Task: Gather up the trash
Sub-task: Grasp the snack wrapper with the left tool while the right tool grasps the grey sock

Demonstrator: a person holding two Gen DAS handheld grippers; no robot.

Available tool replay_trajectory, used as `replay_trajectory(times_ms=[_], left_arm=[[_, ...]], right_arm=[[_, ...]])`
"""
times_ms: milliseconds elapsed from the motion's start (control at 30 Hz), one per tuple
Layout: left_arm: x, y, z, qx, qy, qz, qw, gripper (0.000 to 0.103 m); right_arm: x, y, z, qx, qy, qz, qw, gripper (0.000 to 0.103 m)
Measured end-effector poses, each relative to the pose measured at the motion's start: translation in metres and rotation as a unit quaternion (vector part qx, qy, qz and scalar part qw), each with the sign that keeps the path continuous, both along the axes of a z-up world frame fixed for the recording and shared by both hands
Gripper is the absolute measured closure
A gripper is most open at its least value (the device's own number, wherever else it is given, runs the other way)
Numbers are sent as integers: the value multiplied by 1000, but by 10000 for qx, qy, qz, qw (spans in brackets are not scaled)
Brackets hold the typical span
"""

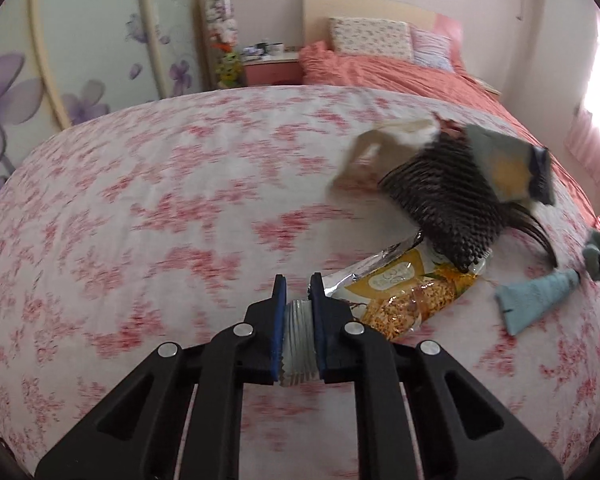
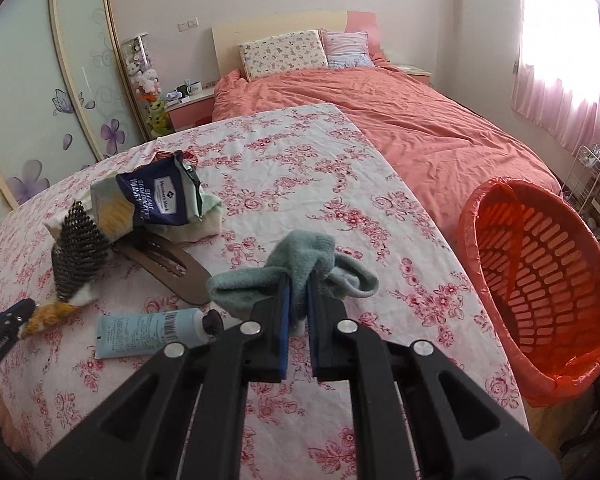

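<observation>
Left wrist view: left gripper (image 1: 298, 286) is clamped on the silver end of a yellow snack wrapper (image 1: 404, 296), which lies on the floral tablecloth (image 1: 160, 200), long axis running right.

Right wrist view: right gripper (image 2: 298, 284) pinches a green cloth (image 2: 300, 264). Orange-lined basket (image 2: 540, 280), right, tilts its opening toward the camera; no contents visible.

a table (image 2: 308, 168) draped in a white cloth with pink roses carries the things. on it lie a pale blue tube (image 2: 148, 330) with a barcode, a brown slotted paddle (image 2: 168, 268), a dark bristly brush (image 2: 74, 248) and a navy snack bag (image 2: 156, 200) leaning on the brush. a yellow snack wrapper (image 1: 404, 296) lies beside the brush.
</observation>
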State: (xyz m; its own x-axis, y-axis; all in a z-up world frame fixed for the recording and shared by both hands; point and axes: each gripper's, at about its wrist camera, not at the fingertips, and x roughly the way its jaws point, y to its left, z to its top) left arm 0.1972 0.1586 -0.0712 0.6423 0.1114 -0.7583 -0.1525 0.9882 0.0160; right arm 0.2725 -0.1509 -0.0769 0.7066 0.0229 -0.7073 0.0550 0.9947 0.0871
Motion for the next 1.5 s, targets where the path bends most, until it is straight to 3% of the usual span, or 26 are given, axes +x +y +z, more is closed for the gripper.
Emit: replay_trajectory(times_ms=[100,167,233,300,400,533,700,867,933,1167,1333,1467,1500], left_arm=[[-9,18,4,-247,-20,90,9997,88],[-15,19,7,-297,-101,-6,9995,74],[-22,13,13,-250,-250,-147,9993,42],[-26,2,18,-178,-392,-381,9983,38],[-25,-15,21,11,-477,-782,9958,34],[-15,-38,10,420,-273,-1146,9921,34],[2,-51,-9,831,118,-1022,9912,34],[20,-22,-2,212,309,-231,9990,36],[22,-12,2,-46,326,-120,9994,36],[24,-4,-1,264,392,-130,9988,26],[28,-11,-6,422,448,-144,9980,26],[35,-10,-5,40,506,87,9987,27],[36,-10,-5,-46,517,143,9986,27]], right_arm=[[1,1,-2,-12,45,4,10000,94],[1,1,-4,-18,71,17,10000,94],[1,1,-5,-13,94,23,10000,94],[0,1,-5,-11,106,28,9999,94],[0,0,-5,-5,109,22,9999,94],[-2,-2,-5,57,125,-8,9999,94],[-2,-4,-5,78,137,-16,9999,94],[-2,-5,-6,101,154,-35,9998,94],[-2,-6,-7,109,169,-27,9998,94],[3,-2,-14,68,258,7,9996,88],[10,-4,-17,117,359,17,9993,76],[18,-1,-17,21,392,29,9992,77],[20,0,-18,-24,403,23,9992,83]])
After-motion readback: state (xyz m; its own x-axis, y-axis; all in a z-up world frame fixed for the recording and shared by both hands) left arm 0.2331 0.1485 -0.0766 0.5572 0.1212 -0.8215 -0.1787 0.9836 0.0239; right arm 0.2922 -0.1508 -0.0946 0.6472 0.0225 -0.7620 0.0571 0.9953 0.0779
